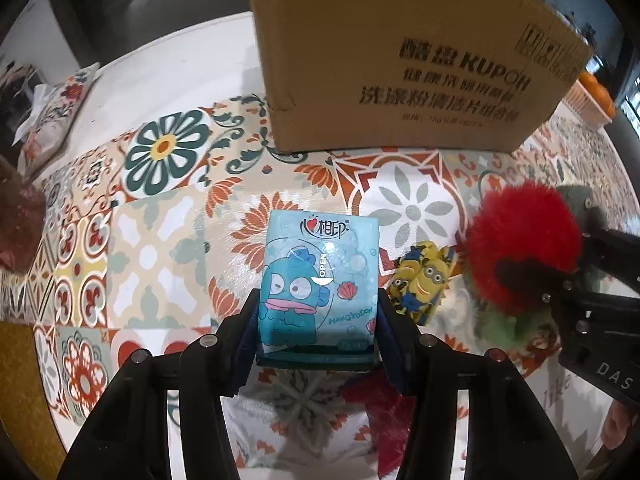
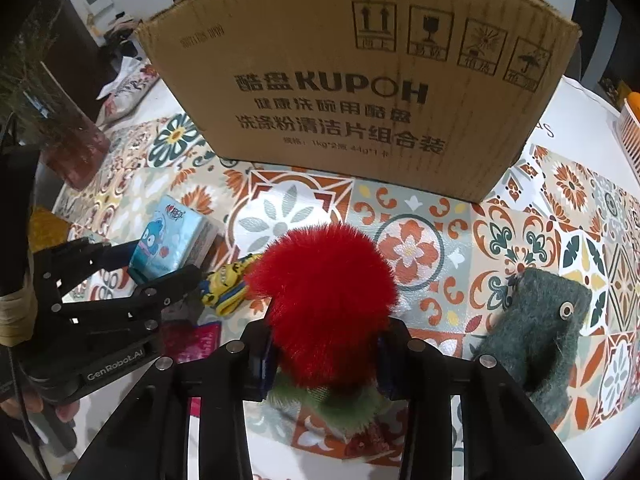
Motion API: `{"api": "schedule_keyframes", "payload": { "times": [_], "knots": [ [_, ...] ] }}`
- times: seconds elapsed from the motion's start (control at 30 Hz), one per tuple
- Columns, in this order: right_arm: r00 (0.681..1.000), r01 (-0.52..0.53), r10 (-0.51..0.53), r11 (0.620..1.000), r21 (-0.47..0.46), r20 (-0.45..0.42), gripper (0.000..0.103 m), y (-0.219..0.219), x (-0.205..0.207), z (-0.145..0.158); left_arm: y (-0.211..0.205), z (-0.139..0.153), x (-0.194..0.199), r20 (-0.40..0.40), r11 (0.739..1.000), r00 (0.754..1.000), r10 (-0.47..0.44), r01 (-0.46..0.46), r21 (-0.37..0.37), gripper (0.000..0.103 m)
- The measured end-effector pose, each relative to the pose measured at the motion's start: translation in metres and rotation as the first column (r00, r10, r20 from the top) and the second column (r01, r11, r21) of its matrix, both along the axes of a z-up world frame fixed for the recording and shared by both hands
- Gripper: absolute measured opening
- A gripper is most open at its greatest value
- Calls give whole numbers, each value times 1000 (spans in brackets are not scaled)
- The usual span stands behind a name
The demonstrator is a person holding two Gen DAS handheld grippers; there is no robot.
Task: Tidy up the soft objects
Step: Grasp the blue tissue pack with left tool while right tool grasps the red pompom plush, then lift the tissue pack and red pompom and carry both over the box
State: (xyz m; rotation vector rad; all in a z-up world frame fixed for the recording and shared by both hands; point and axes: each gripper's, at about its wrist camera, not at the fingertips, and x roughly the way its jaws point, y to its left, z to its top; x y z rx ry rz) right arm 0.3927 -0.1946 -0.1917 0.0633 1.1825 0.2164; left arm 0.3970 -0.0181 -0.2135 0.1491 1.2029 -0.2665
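Left wrist view: our left gripper clamps the blue cartoon-printed tissue pack, our right gripper the fluffy red pom-pom, above the tiled surface; we should lift both clear over the brown cardboard box rim.

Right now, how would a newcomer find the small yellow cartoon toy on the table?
Start at the big cardboard box on the patterned tablecloth. In front of it, between the blue tissue pack and the red fluffy ball, lies the yellow toy, the only one with goggle-eyed figures.
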Motion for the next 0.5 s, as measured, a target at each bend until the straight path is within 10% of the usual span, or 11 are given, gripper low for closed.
{"api": "schedule_keyframes", "payload": {
  "times": [0.5],
  "knots": [
    [993,32,-38,998,55,110,39,-17,-25,48,-1,61,-38,121,995,989,81,-73,-74,52]
  ]
}}
